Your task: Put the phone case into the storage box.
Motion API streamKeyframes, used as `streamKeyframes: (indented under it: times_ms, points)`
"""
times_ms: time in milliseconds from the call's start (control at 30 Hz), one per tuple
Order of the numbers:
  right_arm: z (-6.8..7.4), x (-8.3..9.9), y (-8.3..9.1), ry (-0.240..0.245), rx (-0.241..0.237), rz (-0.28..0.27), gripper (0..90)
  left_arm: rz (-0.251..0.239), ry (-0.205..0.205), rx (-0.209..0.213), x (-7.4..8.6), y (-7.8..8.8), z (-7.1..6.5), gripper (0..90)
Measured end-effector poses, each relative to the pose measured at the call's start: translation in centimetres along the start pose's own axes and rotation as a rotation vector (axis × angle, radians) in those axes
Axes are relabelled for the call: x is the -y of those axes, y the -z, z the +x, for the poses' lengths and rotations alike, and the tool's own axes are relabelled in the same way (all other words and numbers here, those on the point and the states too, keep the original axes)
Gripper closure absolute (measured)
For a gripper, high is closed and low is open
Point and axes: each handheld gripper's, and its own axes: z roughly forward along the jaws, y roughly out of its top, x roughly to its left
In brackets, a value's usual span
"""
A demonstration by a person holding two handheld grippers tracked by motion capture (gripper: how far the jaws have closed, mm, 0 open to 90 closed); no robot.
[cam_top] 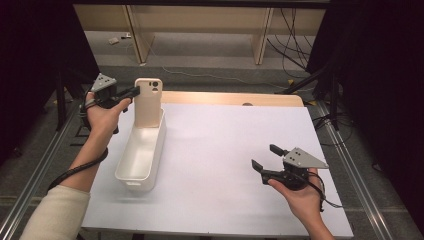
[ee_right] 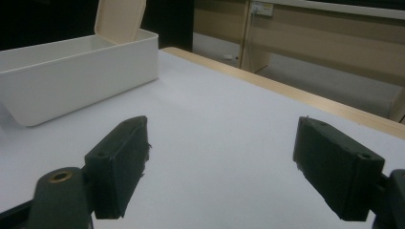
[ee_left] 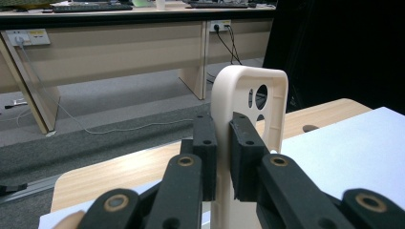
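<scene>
Pinching the phone case (ee_left: 248,95) by its edge, the left gripper (ee_left: 223,143) holds it upright in the far end of the white bin (cam_top: 142,160). The right gripper (ee_right: 219,167) waits over the counter (ee_right: 229,119) with fingers wide apart, holding nothing.

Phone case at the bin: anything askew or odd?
Nothing damaged or spilled. The phone case stands upright at the far end of the white bin, only because the left gripper pinches its edge. The right gripper hangs open over the white table.
</scene>
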Motion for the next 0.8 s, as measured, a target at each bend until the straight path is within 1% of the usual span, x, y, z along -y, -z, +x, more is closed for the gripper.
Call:
streamKeyframes:
  times_ms: [33,67,100,133,200,233,300,333,367,400,467,533,567,633,700,733,767,800]
  points:
    - [-0.01,0.02,-0.02,-0.001,0.0,-0.001,20.8,0.0,0.001,0.0,0.05,-0.02,0.01,82.3]
    - [-0.16,0.01,-0.04,0.018,0.0,-0.006,20.8,0.001,0.0,0.0,0.1,-0.05,0.02,82.3]
    - [-0.15,0.05,-0.11,0.018,0.003,-0.014,20.8,0.004,-0.003,0.0,0.17,-0.07,0.06,82.3]
    - [0.06,0.11,-0.17,-0.01,-0.016,-0.007,20.8,0.005,0.001,-0.001,0.24,-0.08,0.07,82.3]
    - [0.15,0.11,-0.18,-0.009,-0.018,-0.005,20.8,0.007,0.003,-0.001,0.37,-0.15,0.14,82.3]
    - [0.14,0.08,-0.15,-0.005,-0.016,0.0,20.8,0.009,0.002,-0.002,0.4,-0.19,0.21,82.3]
    - [-0.04,0.1,-0.29,0.015,-0.008,-0.02,20.8,0.009,0.003,-0.005,0.43,-0.26,0.32,82.3]
    - [-0.04,0.09,-0.29,0.011,-0.008,-0.02,20.8,0.007,0.006,-0.007,0.43,-0.32,0.36,82.3]
    - [0.09,0.1,-0.21,-0.011,-0.019,-0.001,20.8,0.008,0.006,-0.008,0.43,-0.36,0.4,82.3]
    - [0.03,0.08,-0.14,-0.007,-0.02,0.004,20.8,0.009,0.005,-0.009,0.42,-0.39,0.44,82.3]
    - [0.04,0.04,-0.08,-0.016,-0.019,0.007,20.8,0.01,0.007,-0.01,0.42,-0.48,0.46,82.3]
    - [0.02,0.01,0.01,-0.012,-0.015,0.009,20.8,0.012,0.007,-0.012,0.42,-0.55,0.5,82.3]
    - [-0.01,0.04,-0.06,-0.008,-0.021,0.004,20.8,0.013,0.008,-0.013,0.42,-0.59,0.51,82.3]
    - [-0.02,0.01,-0.01,-0.002,-0.012,0.008,20.8,0.014,0.007,-0.016,0.44,-0.68,0.58,82.2]
    - [-0.03,0.03,-0.05,-0.002,-0.008,-0.001,20.8,0.018,0.009,-0.019,0.5,-0.76,0.65,82.3]
    - [-0.09,0.0,-0.01,0.007,-0.003,0.002,20.8,0.02,0.008,-0.02,0.52,-0.8,0.7,82.2]
    - [-0.12,0.01,-0.05,0.014,0.002,-0.008,20.8,0.02,0.008,-0.021,0.54,-0.85,0.75,82.2]
    - [-0.01,0.0,0.01,0.0,-0.005,0.006,20.8,0.021,0.009,-0.023,0.57,-0.88,0.8,82.2]
